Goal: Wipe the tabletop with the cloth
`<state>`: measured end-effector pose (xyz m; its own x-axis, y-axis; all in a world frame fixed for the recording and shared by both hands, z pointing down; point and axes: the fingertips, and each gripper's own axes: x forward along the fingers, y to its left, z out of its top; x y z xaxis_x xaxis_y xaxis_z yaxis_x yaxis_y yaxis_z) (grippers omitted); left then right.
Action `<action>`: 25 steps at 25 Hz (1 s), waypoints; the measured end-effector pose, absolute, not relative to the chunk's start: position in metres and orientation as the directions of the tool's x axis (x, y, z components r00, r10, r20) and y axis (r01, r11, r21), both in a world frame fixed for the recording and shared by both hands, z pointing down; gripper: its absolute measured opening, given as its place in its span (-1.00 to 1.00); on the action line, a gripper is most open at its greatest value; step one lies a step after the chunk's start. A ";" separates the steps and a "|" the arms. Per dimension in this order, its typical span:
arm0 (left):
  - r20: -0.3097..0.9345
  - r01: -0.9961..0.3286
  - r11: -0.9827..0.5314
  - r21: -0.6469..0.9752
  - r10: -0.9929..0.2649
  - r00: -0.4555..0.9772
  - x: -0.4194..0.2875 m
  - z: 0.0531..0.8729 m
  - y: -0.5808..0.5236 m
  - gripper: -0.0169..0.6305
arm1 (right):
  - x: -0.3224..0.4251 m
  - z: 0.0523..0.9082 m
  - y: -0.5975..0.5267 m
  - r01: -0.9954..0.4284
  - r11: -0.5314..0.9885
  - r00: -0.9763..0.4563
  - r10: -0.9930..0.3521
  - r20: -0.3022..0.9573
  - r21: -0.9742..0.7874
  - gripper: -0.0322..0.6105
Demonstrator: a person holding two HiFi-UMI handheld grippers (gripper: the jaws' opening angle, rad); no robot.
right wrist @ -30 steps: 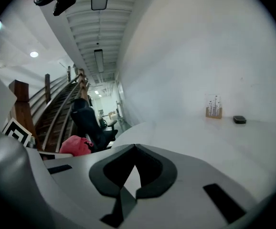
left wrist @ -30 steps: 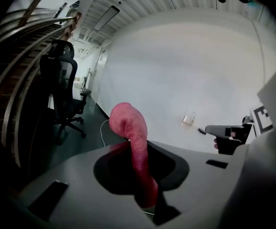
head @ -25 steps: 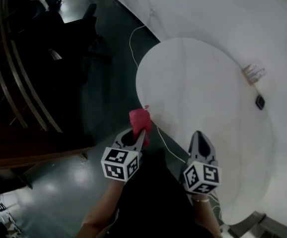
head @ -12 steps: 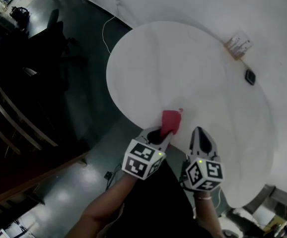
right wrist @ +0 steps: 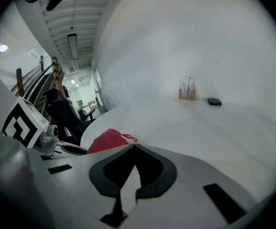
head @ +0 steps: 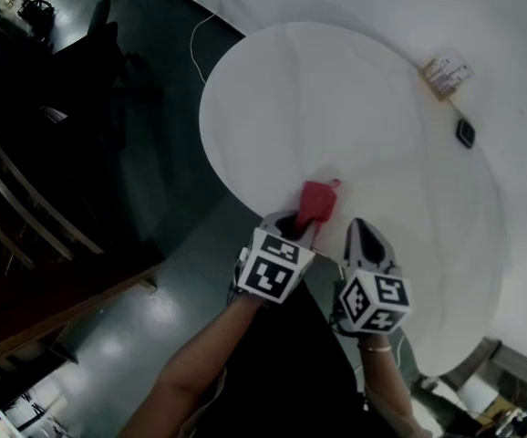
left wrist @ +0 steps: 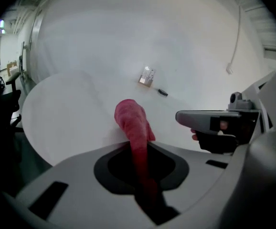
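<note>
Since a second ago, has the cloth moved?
Yes. The cloth, shut in the left gripper, went from the table edge inward, over its top.

At the table's (head: 336,108) near edge, the left tool (head: 302,229) is gripping the cloth (head: 316,203), and the right tool (head: 362,225) is hovering just to its right. At the table's far edge, a small stand (head: 448,73) and a flat device (head: 465,133) are sitting near each other, well apart from the cloth.
</note>
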<state>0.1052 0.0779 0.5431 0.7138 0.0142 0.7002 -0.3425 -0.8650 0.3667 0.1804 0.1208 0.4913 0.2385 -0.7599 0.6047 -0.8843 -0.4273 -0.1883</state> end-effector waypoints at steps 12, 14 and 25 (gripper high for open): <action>0.727 -0.593 -0.757 0.273 -0.241 0.643 -0.003 0.548 -0.022 -0.78 | 0.147 0.489 0.080 -0.938 -0.295 0.130 -0.786 0.605 -0.183 -0.89; 0.744 -0.640 -0.725 0.255 -0.276 0.609 -0.022 0.554 -0.032 -0.78 | 0.142 0.490 0.074 -0.945 -0.274 0.114 -0.786 0.608 -0.178 -0.89; 0.711 -0.759 -0.603 0.246 -0.419 0.564 -0.074 0.515 -0.069 -0.79 | 0.139 0.481 0.048 -0.963 -0.208 0.069 -0.809 0.583 -0.174 -0.89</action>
<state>-0.0744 -0.0686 0.5152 0.5640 -0.4194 0.7114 -0.7586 -0.6033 0.2458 0.1390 0.0484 0.4806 0.0691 -0.8094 0.5831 -0.9625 -0.2078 -0.1744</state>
